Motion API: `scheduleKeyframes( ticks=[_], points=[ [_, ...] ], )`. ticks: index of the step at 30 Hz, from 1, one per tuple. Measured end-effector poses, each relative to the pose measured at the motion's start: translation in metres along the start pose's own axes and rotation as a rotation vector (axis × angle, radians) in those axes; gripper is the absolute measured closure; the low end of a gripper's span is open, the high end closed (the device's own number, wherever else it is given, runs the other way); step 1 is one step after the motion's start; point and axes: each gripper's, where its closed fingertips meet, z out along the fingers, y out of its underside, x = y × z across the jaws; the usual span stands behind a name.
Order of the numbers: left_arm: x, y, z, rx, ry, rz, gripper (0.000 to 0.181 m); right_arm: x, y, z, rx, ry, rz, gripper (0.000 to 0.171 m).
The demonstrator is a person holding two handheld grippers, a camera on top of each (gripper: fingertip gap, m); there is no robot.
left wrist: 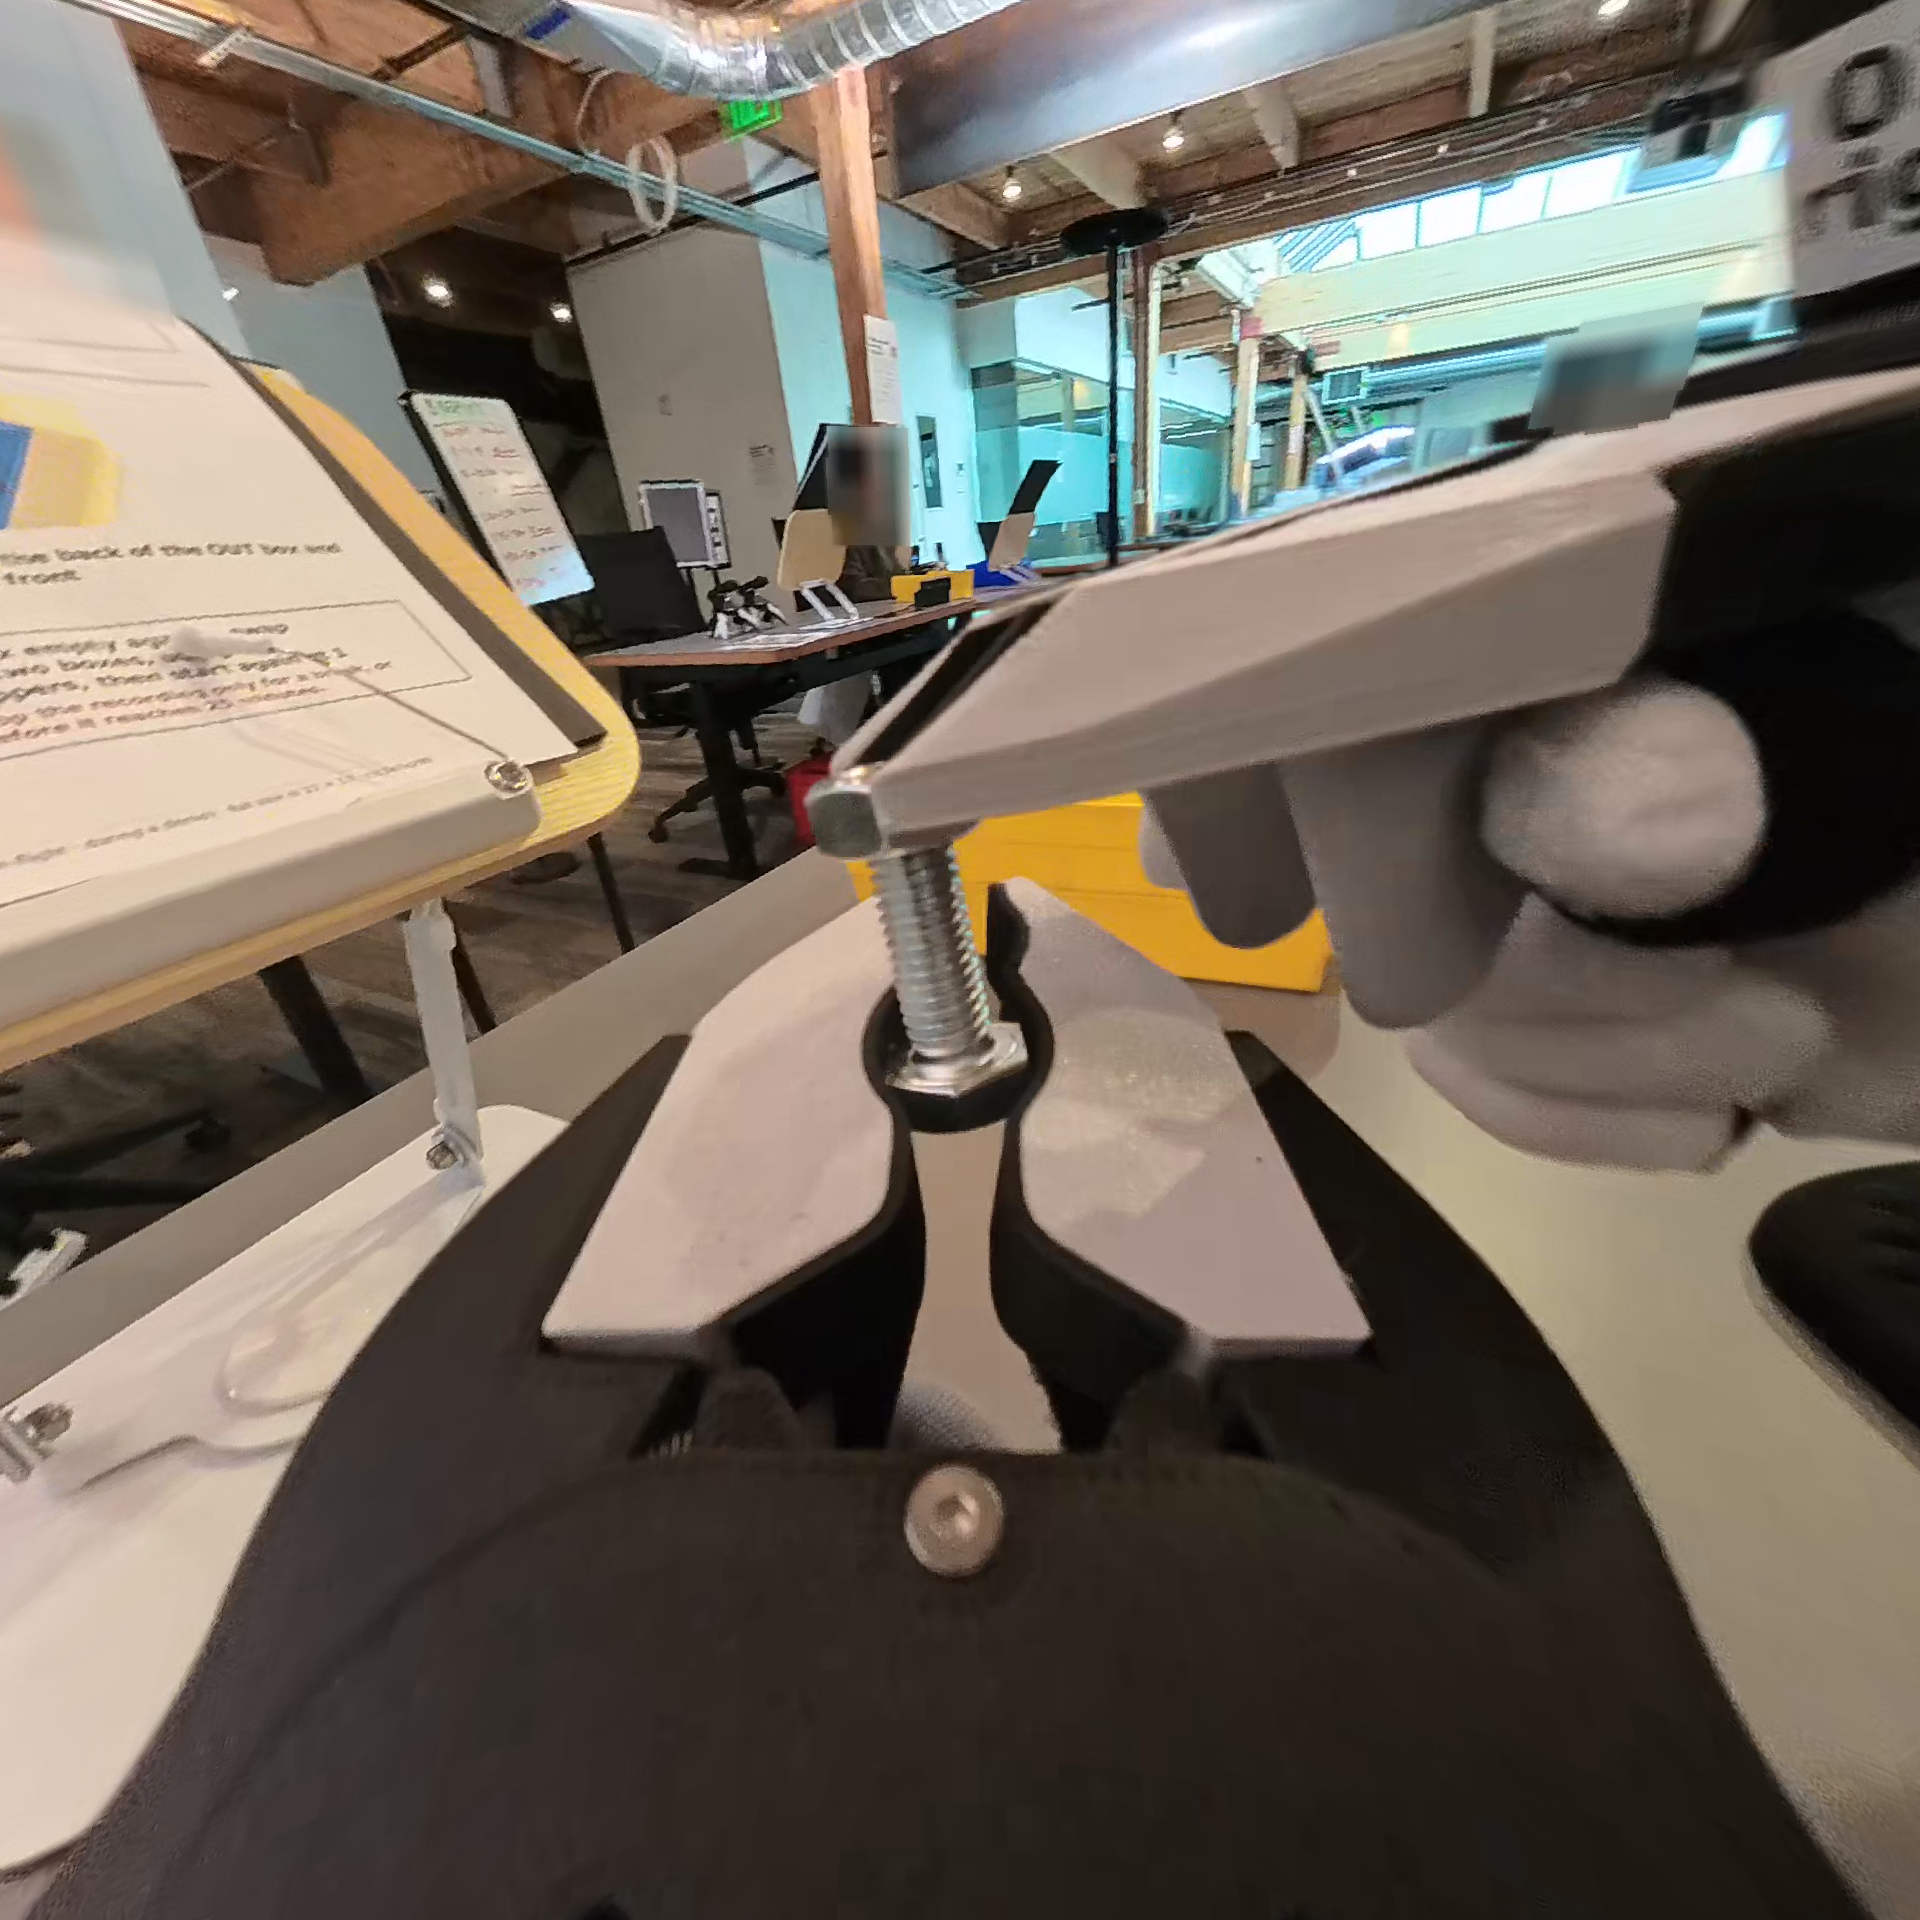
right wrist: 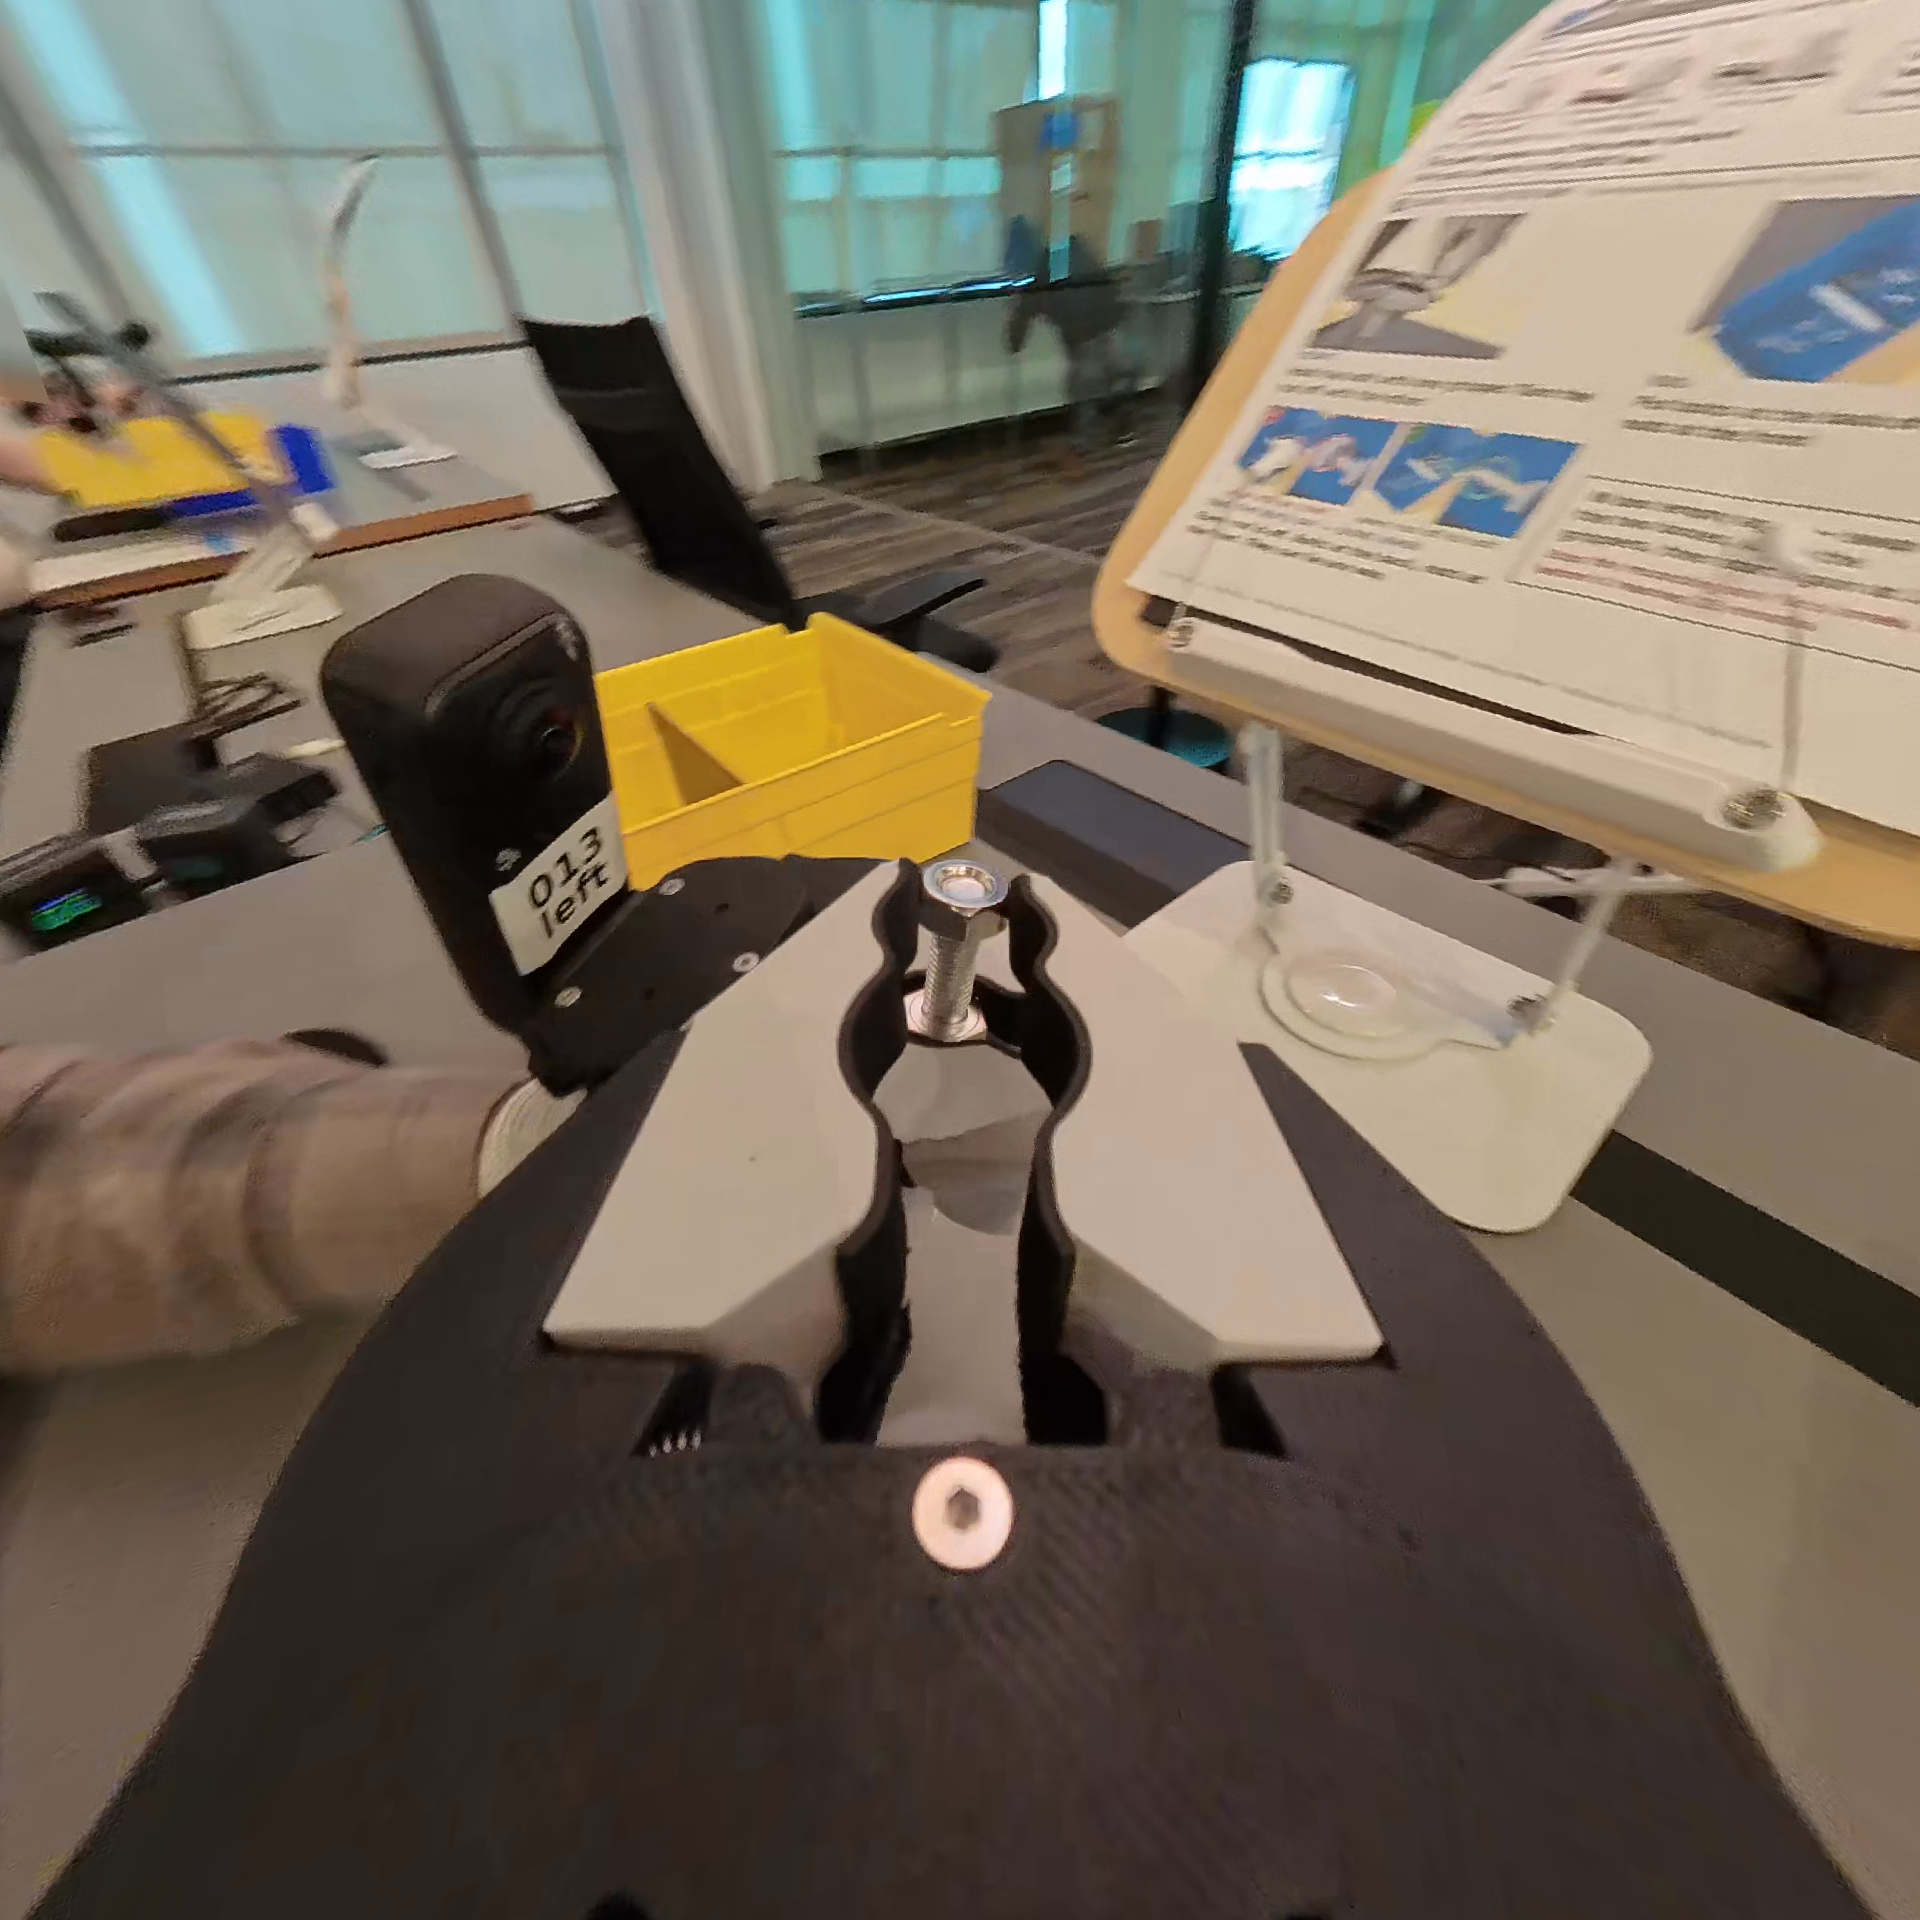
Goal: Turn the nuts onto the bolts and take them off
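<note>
A silver hex bolt (left wrist: 925, 935) stands upright between my two grippers above the grey table (left wrist: 675, 987). My left gripper (left wrist: 987, 925) is shut on the silver nut (left wrist: 956, 1070), which sits in the round notch of its jaws at the bolt's lower end. My right gripper (left wrist: 862, 784) comes in from the right and is shut on the bolt's head (left wrist: 844, 821). In the right wrist view, my right gripper (right wrist: 961, 899) pinches the bolt head (right wrist: 961, 894) at its tips. The threaded shaft (right wrist: 943, 971) runs down to the nut (right wrist: 940, 1023) below.
A yellow divided bin (right wrist: 810, 748) stands on the table just beyond the grippers and also shows in the left wrist view (left wrist: 1091, 883). An instruction sheet on a tilted stand (right wrist: 1558, 520) with a white base (right wrist: 1455, 1122) stands close by. A gloved hand (left wrist: 1558, 935) holds the right gripper. Across from one pair of fingers to the other is roughly 6 cm. My left gripper's tips are some 25 cm from the white base (right wrist: 1455, 1122).
</note>
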Motion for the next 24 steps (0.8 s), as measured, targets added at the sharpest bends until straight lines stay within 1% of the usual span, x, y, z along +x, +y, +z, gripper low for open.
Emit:
scheduleKeyframes(
  ticks=[6, 9, 12, 13, 14, 17, 18, 19, 22, 24],
  points=[
    [-0.011, 0.009, 0.001, -0.015, -0.143, 0.024, 0.172, 0.006, 0.006, 0.002, 0.101, 0.315, -0.006, 0.155],
    [-0.014, 0.014, 0.0, -0.024, -0.157, 0.05, 0.172, 0.007, 0.011, 0.002, 0.109, 0.369, -0.013, 0.155],
    [-0.011, 0.012, 0.0, -0.012, -0.144, 0.066, 0.172, 0.005, 0.011, 0.001, 0.099, 0.351, -0.025, 0.155],
    [-0.008, 0.011, 0.001, -0.007, -0.13, 0.064, 0.172, 0.005, 0.011, -0.001, 0.091, 0.336, -0.033, 0.152],
    [-0.007, 0.009, 0.0, 0.002, -0.121, 0.065, 0.172, 0.003, 0.009, -0.004, 0.092, 0.315, -0.048, 0.146],
    [-0.005, 0.005, -0.001, 0.021, -0.082, 0.041, 0.172, -0.005, -0.008, -0.017, 0.148, 0.192, -0.094, 0.146],
    [-0.003, 0.003, -0.001, 0.031, -0.065, 0.025, 0.172, -0.004, -0.018, -0.025, 0.199, 0.14, -0.101, 0.155],
    [0.0, 0.002, -0.001, 0.037, -0.033, 0.012, 0.172, -0.003, -0.026, -0.031, 0.233, 0.075, -0.108, 0.16],
    [0.013, -0.006, -0.002, 0.06, 0.071, -0.021, 0.172, -0.008, -0.036, -0.045, 0.234, -0.234, -0.117, 0.158],
    [0.027, -0.012, -0.004, 0.074, 0.169, -0.036, 0.172, -0.014, -0.037, -0.053, 0.179, -0.484, -0.091, 0.153]
  ],
)
